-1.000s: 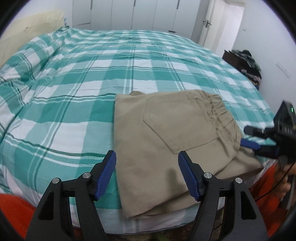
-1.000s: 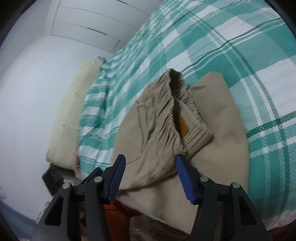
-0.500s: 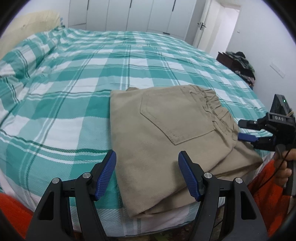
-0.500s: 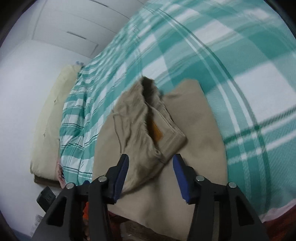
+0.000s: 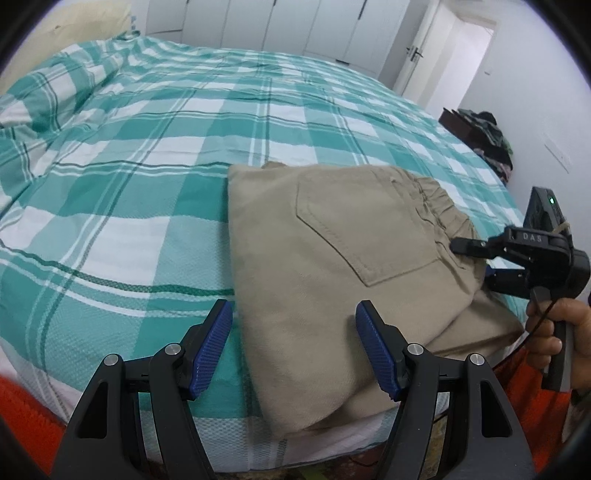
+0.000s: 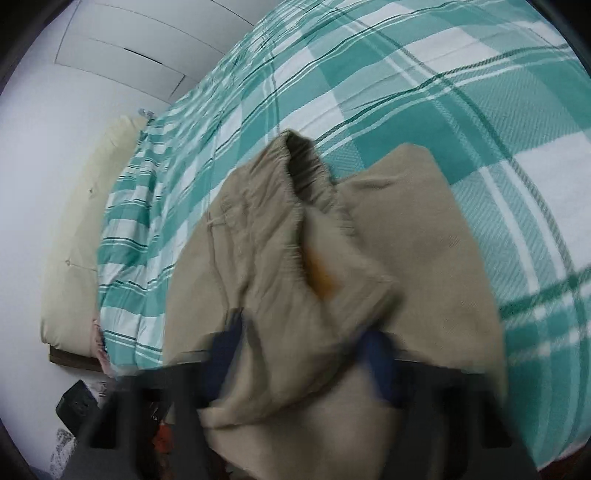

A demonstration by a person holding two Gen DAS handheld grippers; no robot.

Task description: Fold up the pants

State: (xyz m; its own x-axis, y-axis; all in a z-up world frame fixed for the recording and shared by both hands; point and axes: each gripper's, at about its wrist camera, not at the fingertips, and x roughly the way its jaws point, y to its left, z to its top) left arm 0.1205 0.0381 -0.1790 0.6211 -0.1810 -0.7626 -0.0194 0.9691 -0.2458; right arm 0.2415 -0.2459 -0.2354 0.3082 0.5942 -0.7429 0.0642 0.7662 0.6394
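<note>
Broadly, green-checked bedspread (image 5: 155, 155) fronts white wardrobe doors (image 5: 280, 26).

Item: khaki pants (image 5: 332, 251), plain woven cloth, folded into a thick rectangular bundle of several layers.
Place: on a bed, at its near edge, lying flat on the cover; the lowest layer reaches the mattress edge.
Top face: seat side up, one stitched back patch pocket (image 5: 364, 230) in view, its point toward the near edge.
Waistband: gathered elastic waistband (image 6: 306, 184) at the bundle's right end as the left wrist view shows it, slightly raised and gaping open, with an orange label (image 6: 323, 271) inside.
Folds: left edge straight and crisp; under layers stick out beyond the waistband corner.
Sharpness: near part blurred in the right wrist view.
</note>
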